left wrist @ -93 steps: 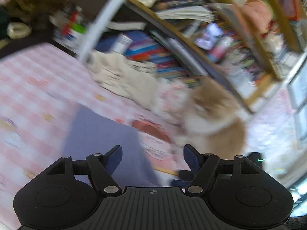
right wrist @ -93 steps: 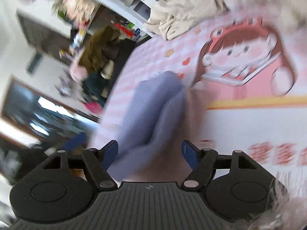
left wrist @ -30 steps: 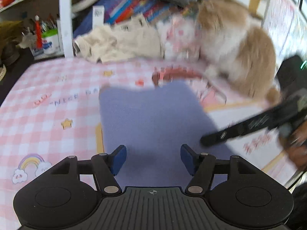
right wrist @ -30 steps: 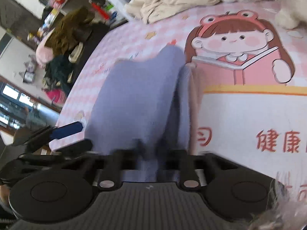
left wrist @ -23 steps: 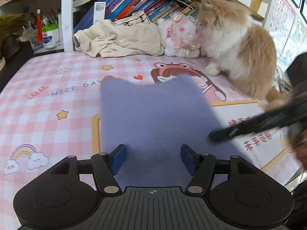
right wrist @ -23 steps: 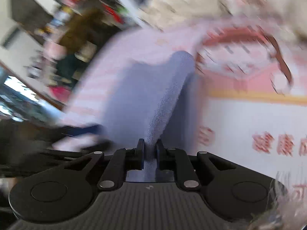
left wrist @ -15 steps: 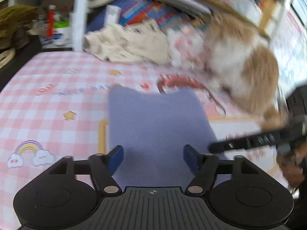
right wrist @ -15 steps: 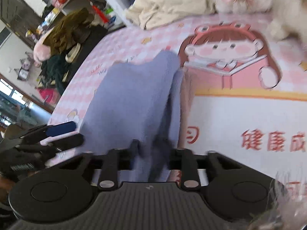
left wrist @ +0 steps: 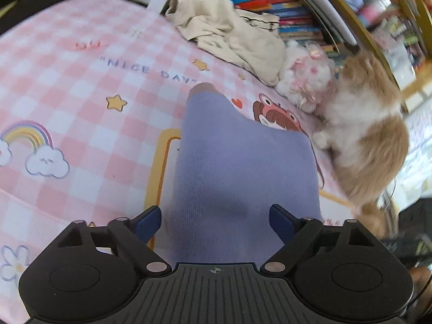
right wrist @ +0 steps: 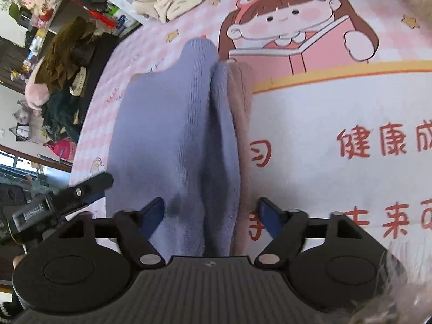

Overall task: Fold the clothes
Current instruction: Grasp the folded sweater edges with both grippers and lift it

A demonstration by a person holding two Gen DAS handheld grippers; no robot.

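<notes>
A folded lavender knit garment (left wrist: pixel 243 167) lies flat on the pink checked cartoon mat (left wrist: pixel 81 86). My left gripper (left wrist: pixel 216 222) hovers open over its near end, fingers spread on either side of the cloth. In the right wrist view the same lavender garment (right wrist: pixel 172 124) shows stacked folded layers with a pinkish layer along its right edge. My right gripper (right wrist: pixel 210 216) is open above that near edge, with the cloth lying below the gap between its fingers. The left gripper (right wrist: pixel 89 186) appears at the left of this view.
A cream and ginger cat (left wrist: pixel 370 129) sits at the garment's right, beside a fluffy white plush toy (left wrist: pixel 307 78). A beige crumpled garment (left wrist: pixel 232 32) lies at the mat's far side below a bookshelf (left wrist: pixel 283 5). Dark clothes (right wrist: pixel 64 70) are piled off the mat's left.
My right gripper, shut on the garment's edge 0.8 s ago, has let go and stands open. My left gripper stayed open and moved closer over the cloth. The cat shifted slightly.
</notes>
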